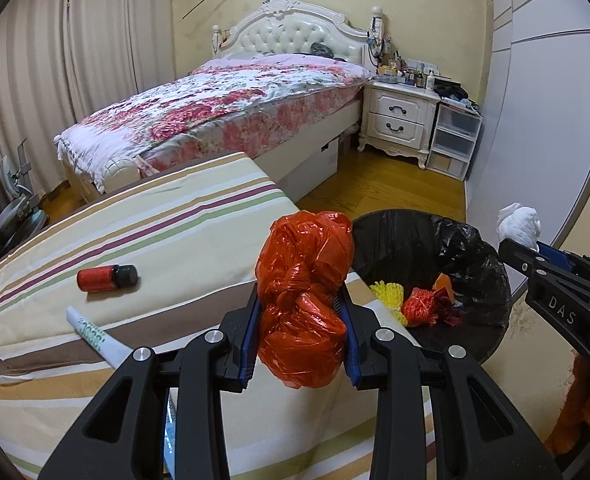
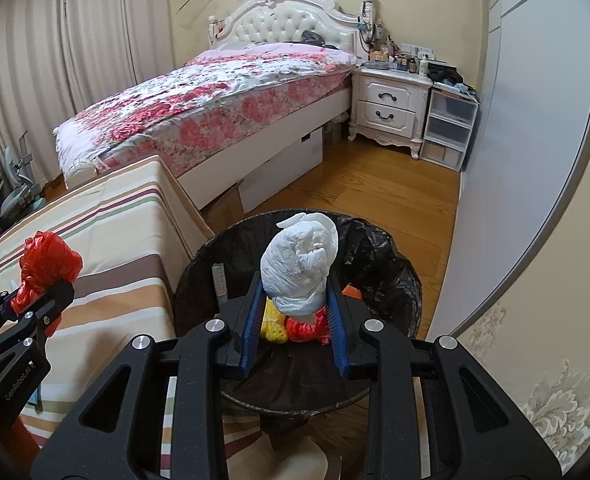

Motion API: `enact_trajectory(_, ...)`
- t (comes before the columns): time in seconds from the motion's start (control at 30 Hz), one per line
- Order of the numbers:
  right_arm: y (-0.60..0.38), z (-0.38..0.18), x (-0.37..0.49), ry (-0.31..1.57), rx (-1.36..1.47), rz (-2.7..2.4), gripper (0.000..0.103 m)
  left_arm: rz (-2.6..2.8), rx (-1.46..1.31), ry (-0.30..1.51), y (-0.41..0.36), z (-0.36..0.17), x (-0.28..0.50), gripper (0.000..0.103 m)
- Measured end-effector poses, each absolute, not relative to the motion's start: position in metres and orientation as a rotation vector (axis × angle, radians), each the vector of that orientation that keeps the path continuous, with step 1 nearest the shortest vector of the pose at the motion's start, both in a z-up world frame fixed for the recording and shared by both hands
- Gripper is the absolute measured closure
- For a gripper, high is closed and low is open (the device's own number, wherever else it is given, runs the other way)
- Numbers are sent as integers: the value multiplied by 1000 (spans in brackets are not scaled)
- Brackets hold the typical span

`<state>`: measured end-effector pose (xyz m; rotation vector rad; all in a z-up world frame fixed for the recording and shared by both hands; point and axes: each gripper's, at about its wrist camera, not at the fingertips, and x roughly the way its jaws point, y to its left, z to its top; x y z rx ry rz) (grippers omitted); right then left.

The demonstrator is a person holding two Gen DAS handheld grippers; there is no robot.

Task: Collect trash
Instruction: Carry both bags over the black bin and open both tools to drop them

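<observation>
Floral pink bedding covers the big bed at the back of the room, its tufted white headboard against the wallpaper, with a white two-drawer nightstand beside it crowded with small bottles. Nearer, a striped cloth in cream, tan and brown covers the table, and just off its right edge stands the trash bin lined with a black bag. Down in the bin lie a yellow mesh net, a red mesh net and some orange and dark red scraps; a pale tube-like thing leans on the inner wall, though I cannot make out what it is.

The left gripper is clamped on a crumpled red plastic bag, held over the table's edge right next to the bin rim. The right gripper is squeezed around a wadded white plastic bag (it bulges well above the blue pads) and hangs directly over the bin's mouth.

On the cloth, left of the red bag, a small red bottle with a black cap lies on its side, and nearer the camera a white tube with green print lies slantwise, partly hidden under the left gripper's frame.
</observation>
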<state>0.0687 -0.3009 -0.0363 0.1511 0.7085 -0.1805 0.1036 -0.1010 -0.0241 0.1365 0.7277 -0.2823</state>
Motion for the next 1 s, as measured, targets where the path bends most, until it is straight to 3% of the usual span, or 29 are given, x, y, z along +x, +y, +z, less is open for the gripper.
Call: enact_trajectory(1.0, -337, -56, 99, 737, 208, -225, 74, -298, 234, 765, -172, -44, 148, 68)
